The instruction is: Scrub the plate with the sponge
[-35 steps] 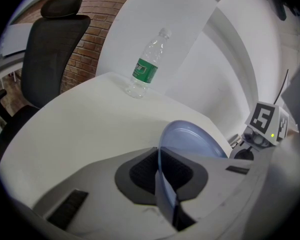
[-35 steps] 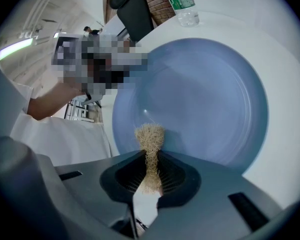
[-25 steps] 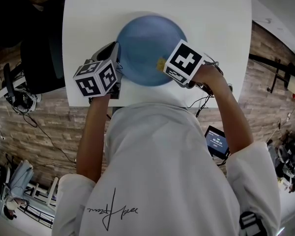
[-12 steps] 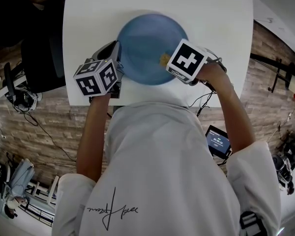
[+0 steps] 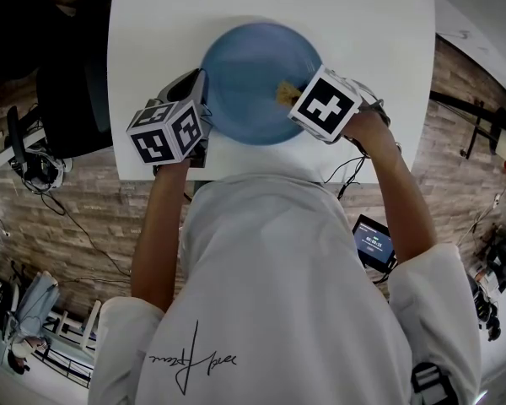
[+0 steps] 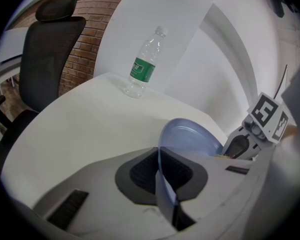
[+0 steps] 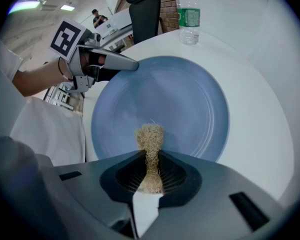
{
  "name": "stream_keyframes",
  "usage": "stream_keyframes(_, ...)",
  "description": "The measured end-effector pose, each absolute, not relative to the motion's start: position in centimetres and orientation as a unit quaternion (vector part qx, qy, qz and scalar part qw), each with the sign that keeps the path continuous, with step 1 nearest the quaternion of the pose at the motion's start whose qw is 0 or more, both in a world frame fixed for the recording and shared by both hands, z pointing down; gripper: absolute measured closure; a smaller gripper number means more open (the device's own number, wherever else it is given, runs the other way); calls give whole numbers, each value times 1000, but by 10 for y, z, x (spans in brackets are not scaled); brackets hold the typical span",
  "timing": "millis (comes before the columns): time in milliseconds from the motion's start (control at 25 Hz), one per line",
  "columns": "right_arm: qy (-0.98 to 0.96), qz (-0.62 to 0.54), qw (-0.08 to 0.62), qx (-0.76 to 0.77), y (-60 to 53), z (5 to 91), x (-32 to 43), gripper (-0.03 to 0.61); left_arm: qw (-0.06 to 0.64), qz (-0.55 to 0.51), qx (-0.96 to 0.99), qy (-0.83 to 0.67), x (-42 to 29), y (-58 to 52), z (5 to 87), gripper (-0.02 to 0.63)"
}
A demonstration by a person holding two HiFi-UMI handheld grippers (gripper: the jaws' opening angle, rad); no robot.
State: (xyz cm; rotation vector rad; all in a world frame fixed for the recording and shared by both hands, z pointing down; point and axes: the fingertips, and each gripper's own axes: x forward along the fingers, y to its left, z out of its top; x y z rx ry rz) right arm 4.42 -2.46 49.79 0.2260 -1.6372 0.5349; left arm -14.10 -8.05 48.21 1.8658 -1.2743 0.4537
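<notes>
L tongs point(image 6: 162, 173) are closed down on the blue plate point(image 5: 244, 70), pads pinching its rim at approx 8 o'clock. R tongs point(image 7: 150, 171) point steeply down, squeezed tight on the sponge point(image 7: 150, 138). It's a tan fibrous tuft, pinched thin at the waist, w/ its free end seemingly on the plate's face at approx 4 o'clock, inside the rim. Plate lies on the white counter point(image 5: 363, 40), near its 6 o'clock edge. A water bottle point(image 6: 142, 66) stands well apart at 11 o'clock.

Risks, as I judge:
- Only one rim grip steadies the plate, so hard strokes on the opp. side could swing it out of the L pads & toward the counter edge.
- Sponge sticks out little, so too much down-force could put R jaw tips on the plate or work the tuft loose.
</notes>
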Motion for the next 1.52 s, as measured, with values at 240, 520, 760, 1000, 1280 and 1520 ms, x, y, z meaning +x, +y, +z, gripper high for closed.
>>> stream_keyframes(240, -741, 226, 621, 118, -33, 500, 37, 531, 409, 177, 739, -506, -141, -80, 482, 595)
stream_keyframes(520, -748, 198, 611, 168, -55, 498, 40, 531, 411, 178, 738, -504, -140, -81, 481, 595)
stream_keyframes(760, -748, 202, 604, 189, -66, 498, 39, 531, 412, 177, 738, -504, -141, -81, 481, 594)
stream_keyframes(1000, -748, 220, 589, 213, -76, 500, 39, 531, 408, 181, 739, -506, -141, -81, 481, 595)
stream_keyframes(1280, -751, 217, 572, 249, -92, 500, 36, 531, 407, 180, 739, -506, -141, -81, 481, 595)
stream_keyframes(1520, -755, 217, 555, 273, -105, 499, 33, 531, 407, 180, 739, -506, -141, -81, 482, 594)
